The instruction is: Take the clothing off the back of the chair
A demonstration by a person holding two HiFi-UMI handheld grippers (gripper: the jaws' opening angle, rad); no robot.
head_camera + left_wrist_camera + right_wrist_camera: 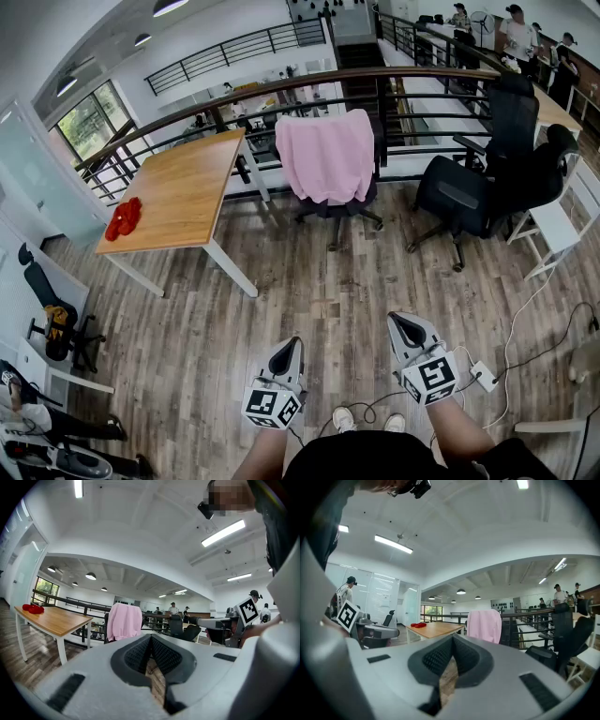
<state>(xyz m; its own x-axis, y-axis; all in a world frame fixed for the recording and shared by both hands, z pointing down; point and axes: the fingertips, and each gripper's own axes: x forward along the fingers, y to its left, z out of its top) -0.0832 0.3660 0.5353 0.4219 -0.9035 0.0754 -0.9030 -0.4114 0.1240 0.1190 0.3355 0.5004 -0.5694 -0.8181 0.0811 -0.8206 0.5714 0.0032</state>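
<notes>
A pink garment (328, 155) hangs over the back of a dark office chair (342, 206) beside the wooden table, far ahead of me. It also shows in the left gripper view as the pink garment (123, 622) and in the right gripper view as the pink garment (484, 626). My left gripper (288, 353) and right gripper (406, 328) are held low and level near my body, well short of the chair. Both are shut with nothing between their jaws.
A wooden table (178, 192) with a red object (123, 217) stands left of the chair. Two black office chairs (487, 178) stand at the right, with a white desk (562, 225) and floor cables with a power strip (483, 375). A railing (281, 94) runs behind. People stand far back.
</notes>
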